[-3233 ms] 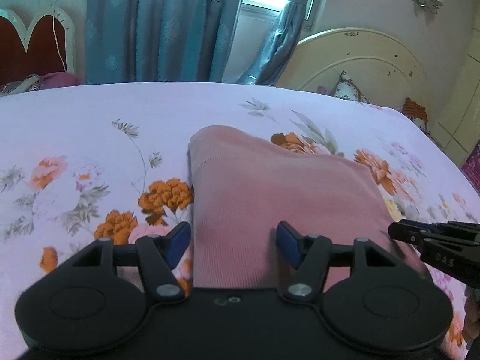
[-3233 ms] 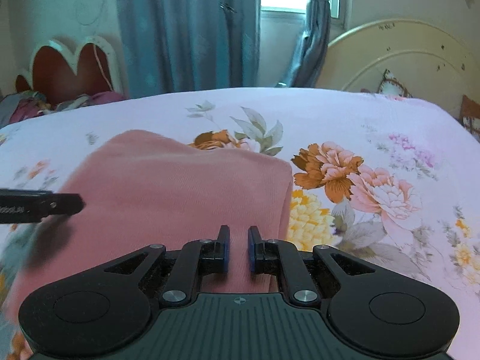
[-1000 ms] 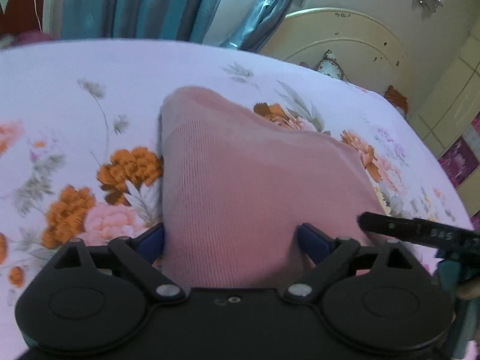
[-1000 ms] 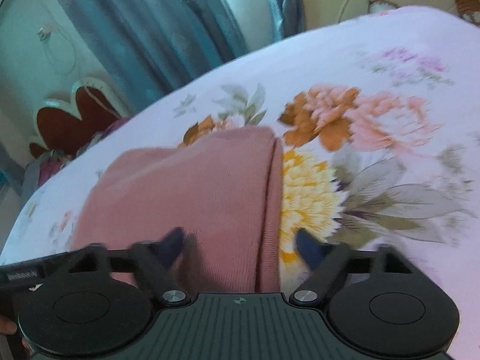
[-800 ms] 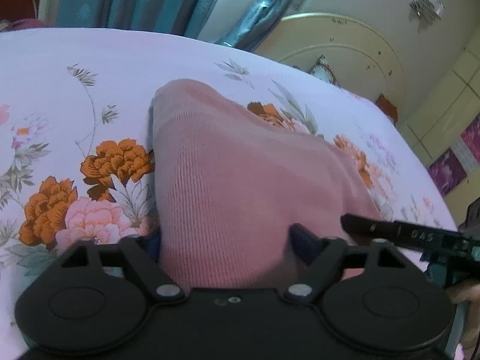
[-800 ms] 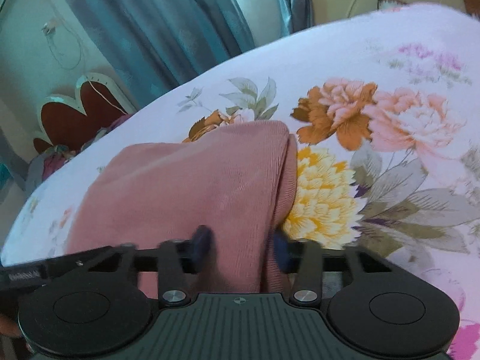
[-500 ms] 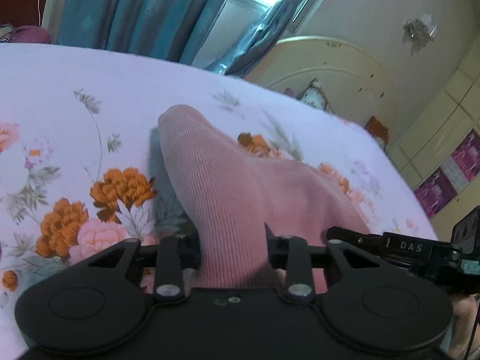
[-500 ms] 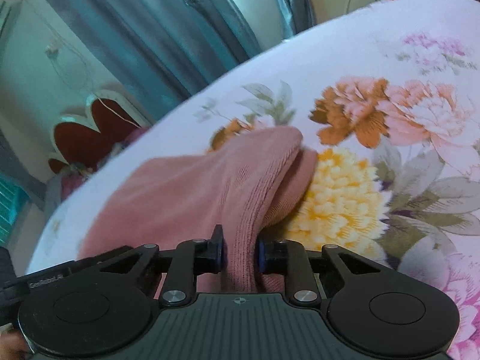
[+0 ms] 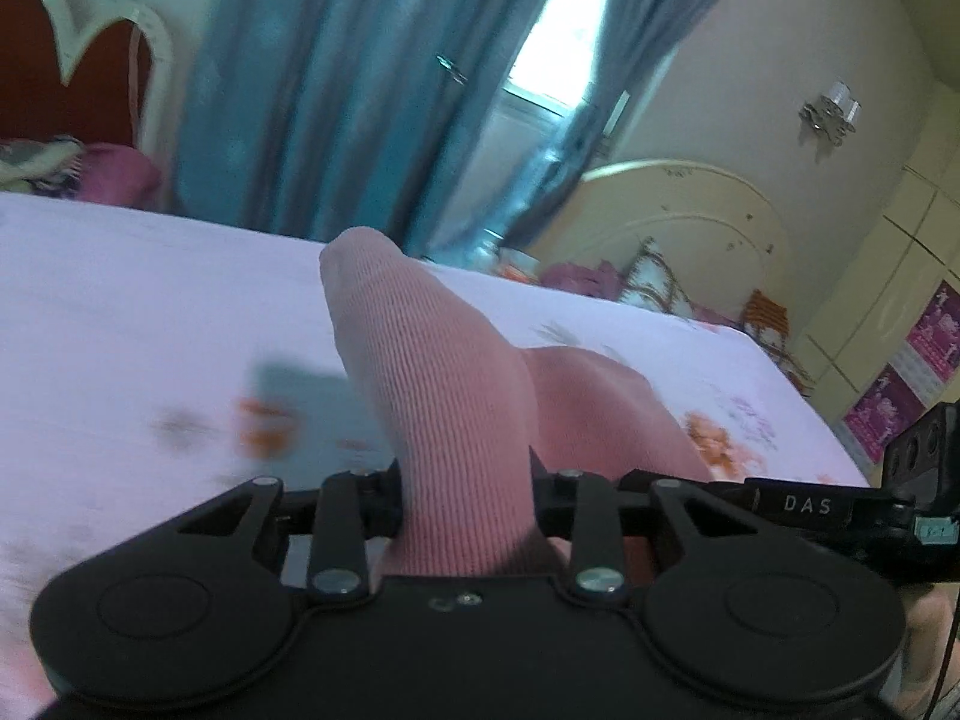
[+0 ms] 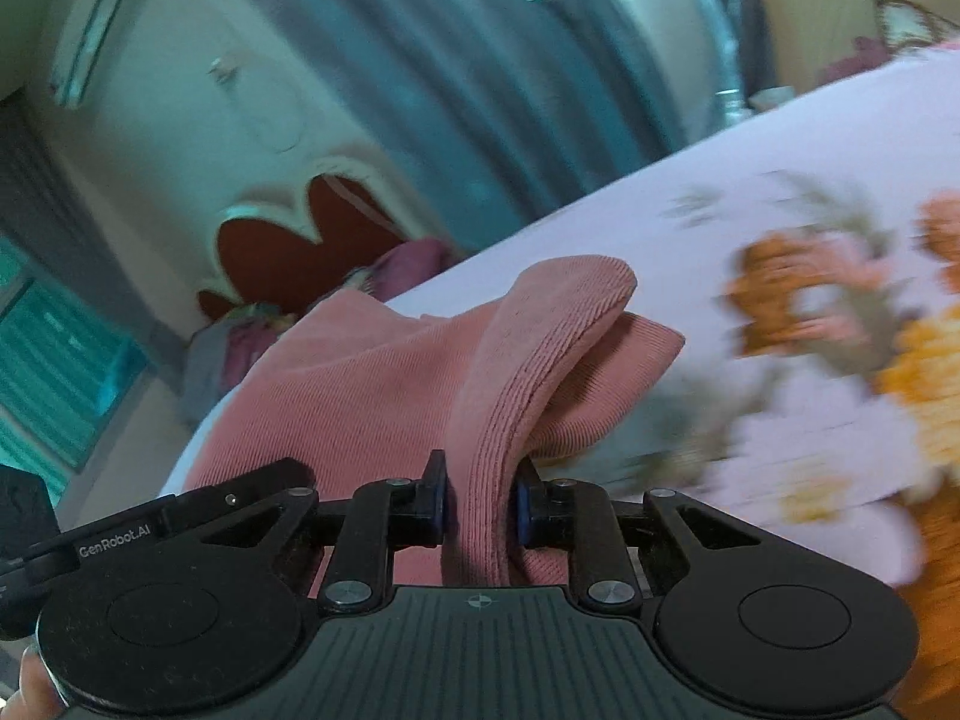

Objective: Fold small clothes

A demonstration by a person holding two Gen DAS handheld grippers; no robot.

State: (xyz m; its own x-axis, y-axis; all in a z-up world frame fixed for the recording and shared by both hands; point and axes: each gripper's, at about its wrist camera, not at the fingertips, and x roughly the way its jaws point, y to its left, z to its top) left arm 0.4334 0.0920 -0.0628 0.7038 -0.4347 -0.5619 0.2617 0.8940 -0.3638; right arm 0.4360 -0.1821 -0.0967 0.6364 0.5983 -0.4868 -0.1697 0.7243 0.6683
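Cloth of ribbed pink knit is pinched at its near edge by both tools and lifted off the bed, its far part draping down onto the flowered sheet. Left tool is clenched on a bunched fold at the cloth's left corner; the jaws have just closed onto it. Right tool grips the right corner, a thick doubled fold standing up between its blue pads, jaws likewise just closed. Blue curtains hang beyond the bed.
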